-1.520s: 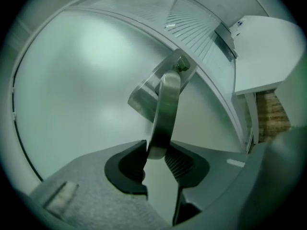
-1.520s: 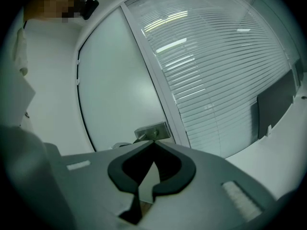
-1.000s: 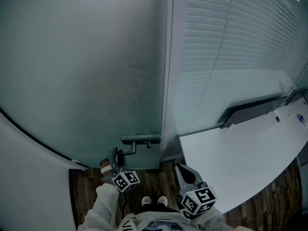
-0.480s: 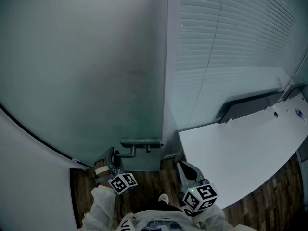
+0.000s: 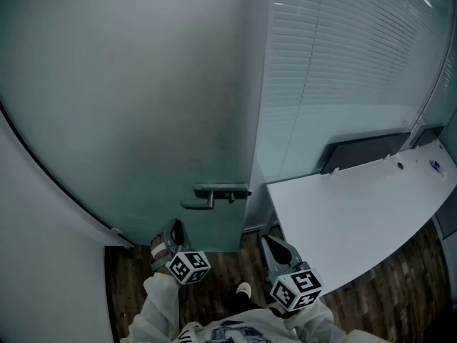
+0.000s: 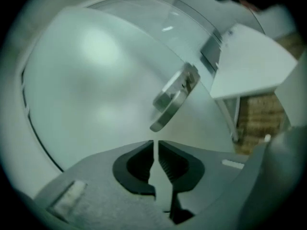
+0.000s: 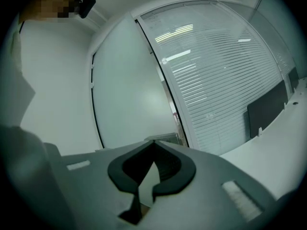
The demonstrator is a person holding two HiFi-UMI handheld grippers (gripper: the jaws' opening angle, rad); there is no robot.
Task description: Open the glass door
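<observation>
The frosted glass door (image 5: 128,106) fills the left of the head view, with a metal lever handle (image 5: 214,191) near its right edge. My left gripper (image 5: 176,226) hangs below and to the left of the lever, apart from it. In the left gripper view the handle (image 6: 175,97) lies ahead of the left gripper (image 6: 154,143). Its jaws are closing with a thin gap and nothing between them. My right gripper (image 5: 270,242) is by the door frame, shut and empty. In the right gripper view the right gripper (image 7: 153,143) points at the door (image 7: 129,90).
A glass partition with white blinds (image 5: 343,70) stands right of the door. A white desk (image 5: 357,213) with a dark panel (image 5: 364,152) juts out at the right. A white wall (image 5: 43,263) curves at the left. Wood floor (image 5: 136,277) and a shoe (image 5: 244,290) are below.
My left gripper was beside the lever's end and is now off it, lower left of the handle. Both grippers shifted, and the handle sits higher and further right in the head view.
</observation>
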